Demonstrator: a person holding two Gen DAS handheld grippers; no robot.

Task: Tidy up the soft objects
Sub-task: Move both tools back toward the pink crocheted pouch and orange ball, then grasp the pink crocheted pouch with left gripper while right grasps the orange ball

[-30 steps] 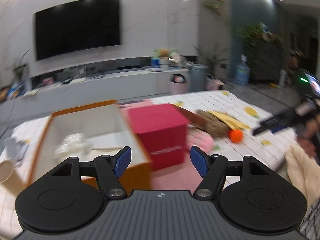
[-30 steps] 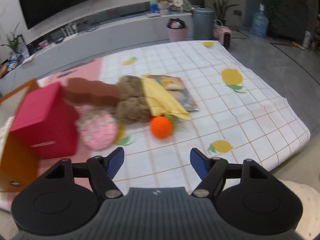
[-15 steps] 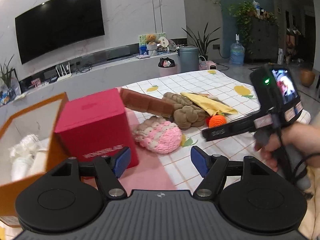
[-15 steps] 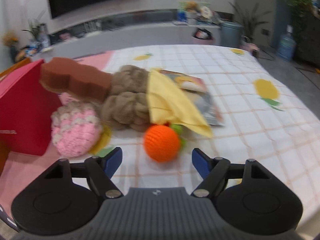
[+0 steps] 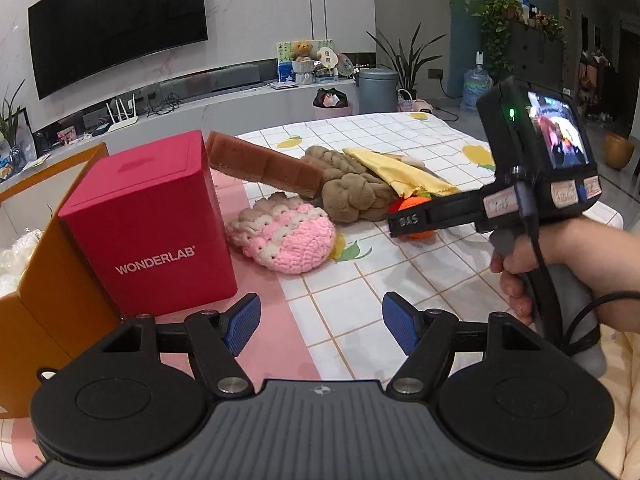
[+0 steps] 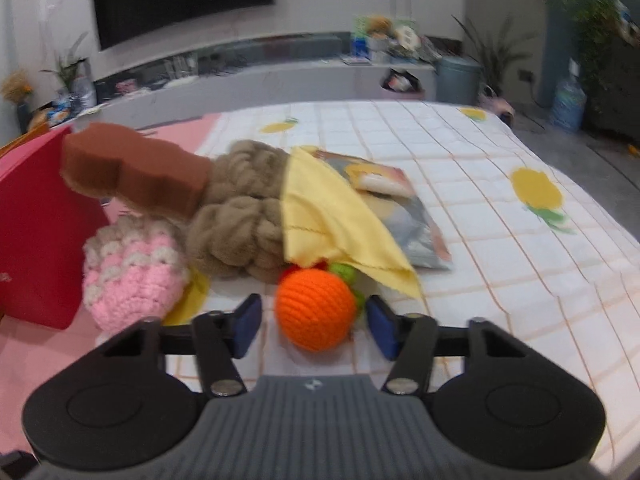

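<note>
A checked tablecloth (image 6: pixel 500 240) with lemon prints carries everything. Near its left edge stands an orange box (image 5: pixel 52 292), with a red WONDERLAB box (image 5: pixel 156 236) touching it. A brown braided plush (image 6: pixel 240 208) lies mid-cloth under a yellow cloth (image 6: pixel 324 216) and a brown foam block (image 6: pixel 132 176); a pink crocheted piece (image 6: pixel 132 276) lies beside it. The left gripper (image 5: pixel 320 320) hangs wide and empty. The right gripper (image 6: pixel 314 324) has just been narrowing around the orange crocheted ball (image 6: pixel 316 308), pads not yet touching.
</note>
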